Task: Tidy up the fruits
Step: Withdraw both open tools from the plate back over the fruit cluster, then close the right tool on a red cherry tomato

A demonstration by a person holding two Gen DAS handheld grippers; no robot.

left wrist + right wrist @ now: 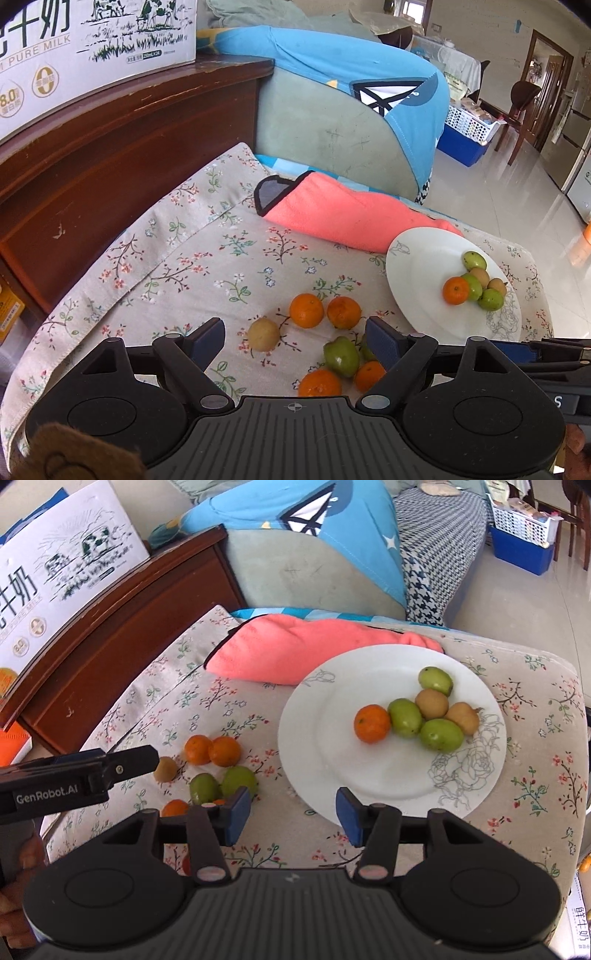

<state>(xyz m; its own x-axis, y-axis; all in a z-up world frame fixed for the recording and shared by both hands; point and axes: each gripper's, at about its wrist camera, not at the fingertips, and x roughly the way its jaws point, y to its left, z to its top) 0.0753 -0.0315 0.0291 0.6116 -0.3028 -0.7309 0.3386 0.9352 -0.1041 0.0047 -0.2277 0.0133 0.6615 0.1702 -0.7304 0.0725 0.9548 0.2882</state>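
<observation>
Roughly halfway, by the look of it. Left gripper [295, 341] wide open, empty, above loose fruit on the cloth [177, 258]: brown fruit [263, 334], oranges [306, 310], green fruit [341, 355]. Right gripper [293, 812] partly open, empty, at the plate [332, 701] rim. Six pieces already plated, orange [372, 723] included.

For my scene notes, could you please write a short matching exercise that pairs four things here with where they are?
Things:
1. white plate
2. pink cloth
3. milk carton
4. brown fruit

Places:
A. on the wooden cabinet
B. behind the plate
C. alone on the floral cloth, left of the plate
D. under six fruits

Pairs: 1-D, 2-B, 3-A, 4-C
</observation>
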